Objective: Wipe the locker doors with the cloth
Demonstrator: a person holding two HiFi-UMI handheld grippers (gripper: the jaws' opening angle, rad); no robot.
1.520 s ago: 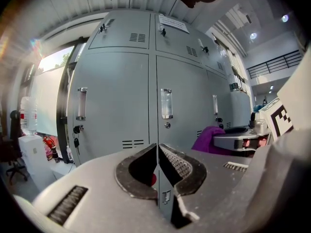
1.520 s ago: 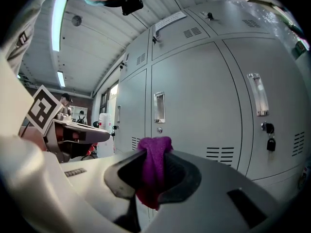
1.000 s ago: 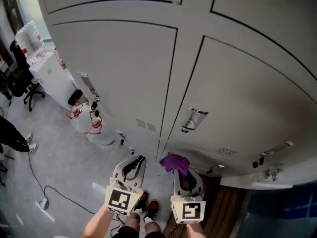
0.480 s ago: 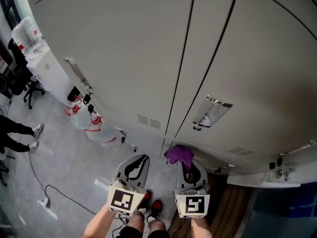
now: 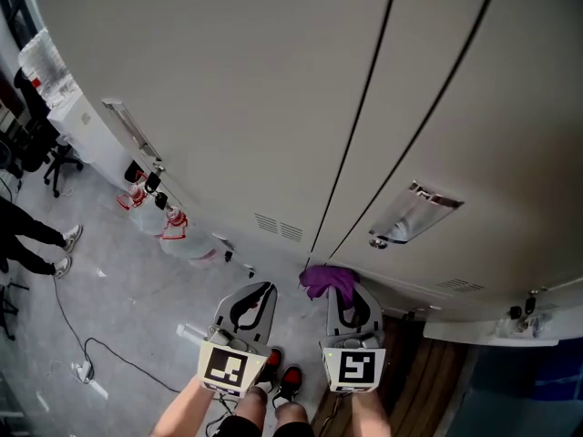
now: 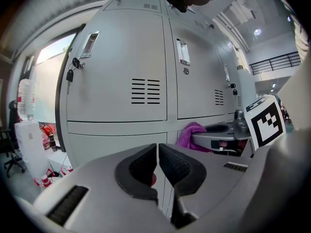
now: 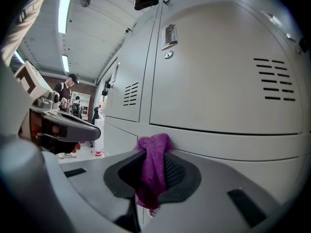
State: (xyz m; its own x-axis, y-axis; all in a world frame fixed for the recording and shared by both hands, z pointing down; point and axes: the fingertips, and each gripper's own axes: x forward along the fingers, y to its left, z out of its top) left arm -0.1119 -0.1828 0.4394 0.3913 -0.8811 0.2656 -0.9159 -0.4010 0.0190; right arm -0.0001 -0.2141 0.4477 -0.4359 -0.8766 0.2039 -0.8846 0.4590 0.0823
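Right claw [image 7: 153,176] clamped on bunched purple cloth [image 7: 154,147]; the wad projects forward, likely to meet pale grey metal locker doors [image 7: 218,81] first. Left claw [image 6: 158,166] pressed together, empty, idle alongside.

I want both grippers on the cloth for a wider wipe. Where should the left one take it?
Probably the bunched end of the cloth that sticks out past the right gripper, which is shut on it. Bring the left gripper, shut and empty, in from the left, jaws opened first.
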